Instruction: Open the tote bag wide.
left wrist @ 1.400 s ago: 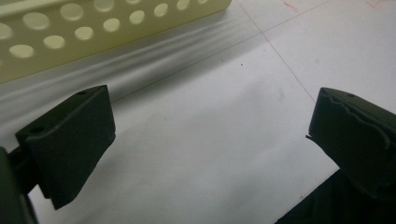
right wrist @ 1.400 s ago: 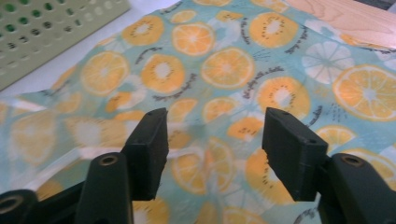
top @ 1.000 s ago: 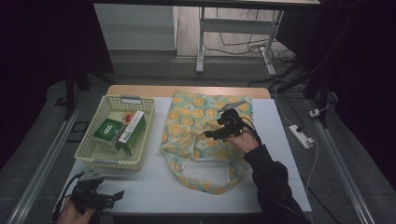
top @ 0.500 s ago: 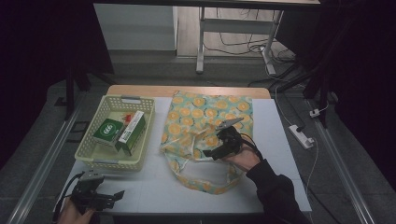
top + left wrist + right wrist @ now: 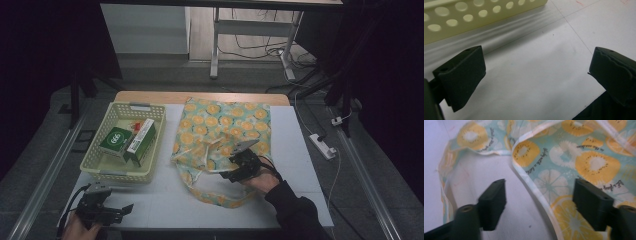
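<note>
Lying flat on the table (image 5: 300, 200), the bag (image 5: 225, 130) has its white-trimmed edge running right between the right gripper's (image 5: 231, 171) jaws, which have just been closing but aren't pinching the cloth yet. A strap (image 5: 215, 197) loops just below that gripper. Well off to its left sits the basket (image 5: 95, 170) with a box (image 5: 127, 142) in it, and the left gripper (image 5: 122, 212) rests wide open over bare table just in front of the basket.

One bag (image 5: 222, 135), one basket (image 5: 116, 171), two boxes (image 5: 116, 140).
</note>
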Motion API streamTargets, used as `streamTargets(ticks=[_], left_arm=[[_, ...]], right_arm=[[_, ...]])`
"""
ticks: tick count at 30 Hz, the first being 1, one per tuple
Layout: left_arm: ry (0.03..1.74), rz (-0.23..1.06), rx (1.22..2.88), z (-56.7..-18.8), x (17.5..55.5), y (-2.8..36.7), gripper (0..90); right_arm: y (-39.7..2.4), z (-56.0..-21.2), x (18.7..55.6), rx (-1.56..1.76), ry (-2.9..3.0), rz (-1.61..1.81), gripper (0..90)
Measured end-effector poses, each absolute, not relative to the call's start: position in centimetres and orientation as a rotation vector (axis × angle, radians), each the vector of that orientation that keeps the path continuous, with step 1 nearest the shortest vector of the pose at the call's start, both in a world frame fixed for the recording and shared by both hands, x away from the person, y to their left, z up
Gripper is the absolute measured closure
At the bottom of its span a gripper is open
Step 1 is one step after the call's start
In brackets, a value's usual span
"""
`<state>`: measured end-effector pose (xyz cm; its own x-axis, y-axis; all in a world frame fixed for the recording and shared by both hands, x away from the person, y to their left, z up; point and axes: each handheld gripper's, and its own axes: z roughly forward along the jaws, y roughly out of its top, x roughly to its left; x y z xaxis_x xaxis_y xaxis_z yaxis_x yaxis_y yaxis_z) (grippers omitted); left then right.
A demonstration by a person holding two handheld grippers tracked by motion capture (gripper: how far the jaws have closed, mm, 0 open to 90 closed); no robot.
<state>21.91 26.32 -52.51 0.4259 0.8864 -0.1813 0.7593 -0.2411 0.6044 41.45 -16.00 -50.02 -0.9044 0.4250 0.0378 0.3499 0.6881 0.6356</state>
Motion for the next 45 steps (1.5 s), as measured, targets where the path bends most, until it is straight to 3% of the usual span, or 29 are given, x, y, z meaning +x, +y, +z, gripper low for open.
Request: streamTargets(ticks=[2,10,16,26,32,36,41,44,45], left_arm=[[1.384,0.260,2.055,-52.5,21.9,26.3,1.1],[1.383,0.257,2.057,-52.5,21.9,26.3,1.1],[1.382,0.256,2.058,-52.5,22.0,26.3,1.2],[1.383,0.253,2.061,-52.6,22.0,26.3,1.3],[1.382,0.251,2.062,-52.6,22.0,26.3,1.4],[1.382,0.251,2.062,-52.6,22.0,26.3,1.3],[1.381,0.251,2.062,-52.6,22.0,26.3,1.4],[1.379,0.251,2.061,-52.6,22.0,26.3,1.4],[1.379,0.251,2.060,-52.6,22.0,26.3,1.3]], right_arm=[[-16.0,-50.4,41.6,0.625,2.804,0.992,41.2],[-15.6,-51.5,41.4,0.550,2.816,0.885,61.2],[-15.4,-51.3,41.1,0.489,2.825,0.861,90.0],[-15.6,-50.6,41.6,0.577,2.841,0.984,89.8],[-13.8,-50.8,41.3,0.551,2.871,1.040,67.8],[-12.1,-51.0,41.1,0.507,2.879,1.047,61.8],[-10.1,-51.8,41.3,0.466,2.880,1.006,67.2],[-9.4,-51.9,41.2,0.437,2.850,0.947,86.9],[-9.4,-51.8,41.1,0.429,2.846,0.957,89.9]])
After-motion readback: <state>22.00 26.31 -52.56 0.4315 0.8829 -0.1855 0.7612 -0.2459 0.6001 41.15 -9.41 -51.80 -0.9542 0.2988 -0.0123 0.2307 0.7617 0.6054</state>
